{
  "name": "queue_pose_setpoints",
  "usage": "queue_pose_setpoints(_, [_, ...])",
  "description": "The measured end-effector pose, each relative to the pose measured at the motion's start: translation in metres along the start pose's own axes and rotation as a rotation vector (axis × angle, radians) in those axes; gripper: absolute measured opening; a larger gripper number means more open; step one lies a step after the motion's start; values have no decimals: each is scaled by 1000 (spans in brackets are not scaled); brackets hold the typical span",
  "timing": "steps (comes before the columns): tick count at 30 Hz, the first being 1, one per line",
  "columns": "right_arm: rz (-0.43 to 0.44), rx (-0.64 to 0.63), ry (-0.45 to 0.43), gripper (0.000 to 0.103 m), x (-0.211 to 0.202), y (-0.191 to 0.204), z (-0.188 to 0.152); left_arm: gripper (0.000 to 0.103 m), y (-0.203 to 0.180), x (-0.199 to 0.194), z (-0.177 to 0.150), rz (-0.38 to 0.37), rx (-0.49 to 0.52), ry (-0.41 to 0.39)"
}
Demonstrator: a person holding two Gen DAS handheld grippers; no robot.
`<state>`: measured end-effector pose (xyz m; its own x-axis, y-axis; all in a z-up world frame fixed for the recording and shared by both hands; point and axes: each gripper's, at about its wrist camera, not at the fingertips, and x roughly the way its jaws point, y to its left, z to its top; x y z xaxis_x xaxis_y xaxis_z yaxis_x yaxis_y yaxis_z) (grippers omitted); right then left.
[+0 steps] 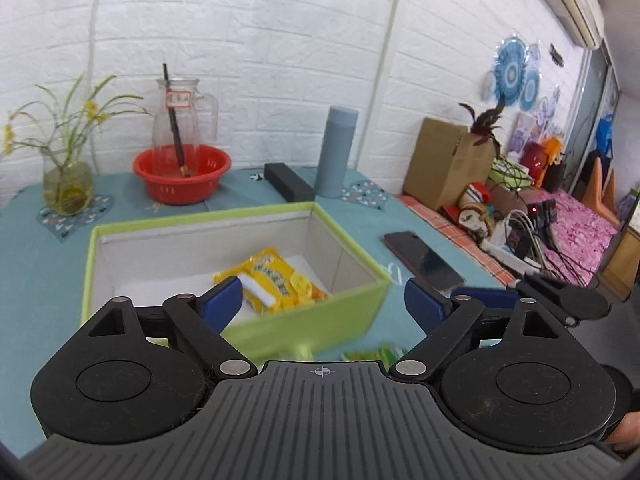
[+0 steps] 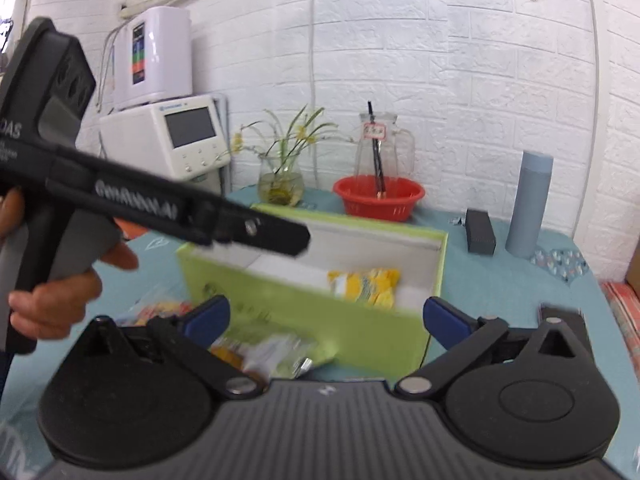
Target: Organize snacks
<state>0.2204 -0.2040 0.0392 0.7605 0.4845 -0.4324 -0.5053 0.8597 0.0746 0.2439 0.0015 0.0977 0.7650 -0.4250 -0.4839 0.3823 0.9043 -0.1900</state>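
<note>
While both my tongs hang over the teal tablecloth (image 1: 32,280), the stock stands thus:

Left tongs (image 1: 324,304): jaws spread wide, blue pads clear of everything, nothing held; they sit above the near wall of the box.

Right tongs (image 2: 326,318): jaws spread wide, nothing gripped; the box's near corner lies between the pads without touching them.

Container: lime-green rectangular cardboard box with a white lining (image 1: 96,248), open-topped, on the cloth.

Contents: one yellow plastic snack packet (image 1: 276,280), lying flat on the box floor toward its right side.

Loose snacks: clear and orange wrapped packets (image 2: 264,354) on the cloth just outside the near wall of the box; blurred, so I cannot tell their number.

Behind the box: red plastic basin (image 1: 182,174), clear glass pitcher with a dark rod (image 1: 180,120) standing in it, glass vase of yellow flowers (image 1: 68,188), grey-blue cylindrical flask (image 1: 335,152), black oblong case (image 1: 288,182).

Right of the box: dark flat phone (image 1: 424,258), well apart from it.

My hand (image 2: 52,308): wrapped round the left tongs' handle.
</note>
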Motion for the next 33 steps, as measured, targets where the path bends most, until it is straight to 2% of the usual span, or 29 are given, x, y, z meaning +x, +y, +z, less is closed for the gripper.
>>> queue_pose_setpoints(5, [76, 104, 31, 102, -24, 45, -53, 82, -5, -44, -62, 62, -42, 3])
queue_pose_setpoints(8, [139, 112, 37, 102, -26, 73, -70, 81, -4, -55, -92, 66, -58, 36])
queue_pose_setpoints(11, [153, 75, 64, 102, -12, 92, -70, 80, -1, -55, -98, 81, -54, 67])
queue_pose_setpoints(17, [154, 96, 98, 102, 13, 102, -66, 79, 4, -45, -98, 19, -43, 97])
queue_pose_setpoints(19, [141, 114, 122, 102, 25, 101, -67, 72, 7, -32, -101, 2, -39, 138])
queue_pose_setpoints(22, [137, 144, 151, 101, 40, 99, -69, 52, 12, -14, -106, -5, -37, 192])
queue_pose_setpoints(23, [137, 140, 144, 92, 40, 100, -68, 35, 14, -11, -107, -1, -40, 197])
queue_pose_setpoints(24, [139, 130, 132, 67, 38, 102, -66, 22, 17, -10, -108, -9, -51, 197])
queue_pose_setpoints(26, [141, 109, 125, 64, 35, 104, -61, 17, 25, -18, -106, -32, -95, 182])
queue_pose_setpoints(30, [149, 60, 84, 63, 28, 113, -42, 17, 30, -36, -94, -32, -128, 124])
queue_pose_setpoints(33, [156, -4, 35, 63, 28, 115, -18, 17, 37, -47, -69, -31, -139, 64])
